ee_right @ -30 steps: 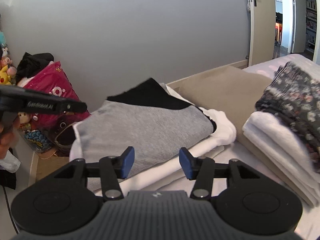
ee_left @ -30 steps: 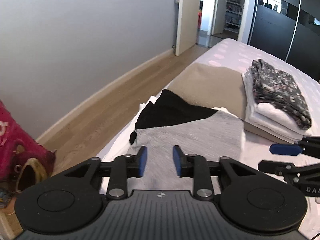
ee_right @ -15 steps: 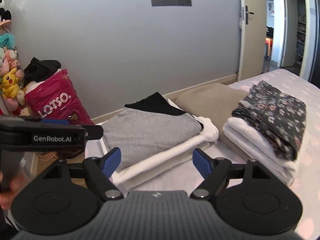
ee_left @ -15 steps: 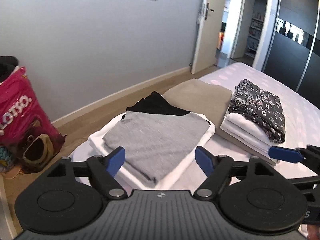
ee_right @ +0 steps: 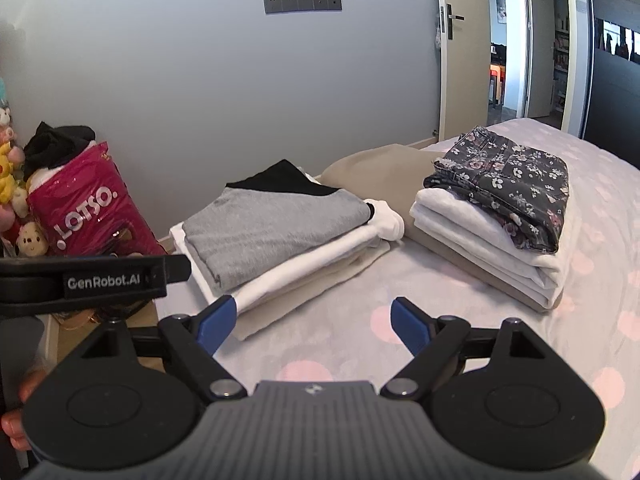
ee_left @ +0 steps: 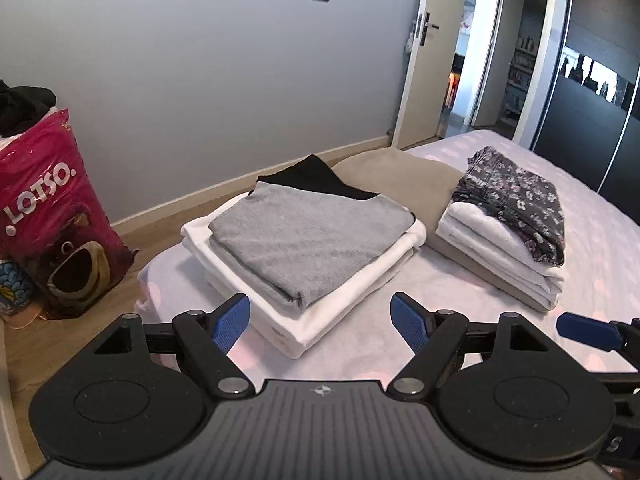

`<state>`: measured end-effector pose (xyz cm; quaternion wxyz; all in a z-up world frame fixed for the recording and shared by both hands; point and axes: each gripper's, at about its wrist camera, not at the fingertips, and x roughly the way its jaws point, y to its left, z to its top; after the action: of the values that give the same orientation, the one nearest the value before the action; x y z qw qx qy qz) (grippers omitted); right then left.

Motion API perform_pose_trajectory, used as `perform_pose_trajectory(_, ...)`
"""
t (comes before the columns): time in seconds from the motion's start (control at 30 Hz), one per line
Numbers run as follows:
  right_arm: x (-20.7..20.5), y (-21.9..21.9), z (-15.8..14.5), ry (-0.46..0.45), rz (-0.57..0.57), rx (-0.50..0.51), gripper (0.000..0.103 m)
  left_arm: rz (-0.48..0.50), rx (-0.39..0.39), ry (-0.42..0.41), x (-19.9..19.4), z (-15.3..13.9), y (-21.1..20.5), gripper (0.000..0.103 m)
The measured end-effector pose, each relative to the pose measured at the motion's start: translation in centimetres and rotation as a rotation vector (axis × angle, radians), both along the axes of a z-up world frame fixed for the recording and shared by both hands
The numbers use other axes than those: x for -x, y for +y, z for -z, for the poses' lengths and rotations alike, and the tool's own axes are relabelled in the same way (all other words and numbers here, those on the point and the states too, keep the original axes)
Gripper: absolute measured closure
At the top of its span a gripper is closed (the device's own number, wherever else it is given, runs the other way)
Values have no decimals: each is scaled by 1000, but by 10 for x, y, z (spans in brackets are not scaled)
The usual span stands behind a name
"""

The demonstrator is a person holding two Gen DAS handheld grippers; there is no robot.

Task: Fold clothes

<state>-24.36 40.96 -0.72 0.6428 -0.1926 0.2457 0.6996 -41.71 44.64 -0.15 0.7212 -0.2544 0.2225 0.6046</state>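
**Grippers clear of the folded stack, both empty**

Left gripper [ee_left: 320, 316]: jaws spread wide, nothing between them, held off the near edge of the grey top [ee_left: 308, 228]. Right gripper [ee_right: 310, 320]: same, wide open and holding nothing, just to the right of that garment's stack.

Grey top lies folded flat, uppermost on a pile: white garment [ee_left: 352, 280] directly beneath, a beige layer [ee_right: 304, 284] under that, a black piece [ee_left: 316, 178] showing at the far side of the grey top. Pile sits on the bed [ee_right: 460, 320], near its corner.

Right of the grey top, apart from it: second stack, floral garment [ee_right: 508, 184] over white folded items [ee_right: 480, 240], resting on a tan layer. Left of the grey top, down on the floor: pink bag [ee_left: 52, 212] with dark clothing on top.

Judgement: the fold on the grey top looks finished and released; step in hand is between garments. Next move calls for fetching an unfolded item, possibly from the pink bag, though its contents are hard to read from here, and laying it flat on bare bed beside the grey top.
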Motion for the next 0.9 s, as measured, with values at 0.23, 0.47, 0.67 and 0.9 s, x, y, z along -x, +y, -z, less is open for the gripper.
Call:
perform_pose_trajectory(0.23,1,-8,7,-5,11,-2,16,-28,-29,12,-5,2,-7,26)
perform_pose_trajectory(0.47,-1,-13,9,-1,23,-6,16,-30,-15,15,-9,3,-9,26)
perform_pose_trajectory(0.67,0,-14,7,-5,20,-13,16,-31,-7,38,-15,5,-11,26)
perform_pose_trajectory(0.9,2,-15,7,-5,14,-14,16,-32,-3,42,-16,5,-12,26)
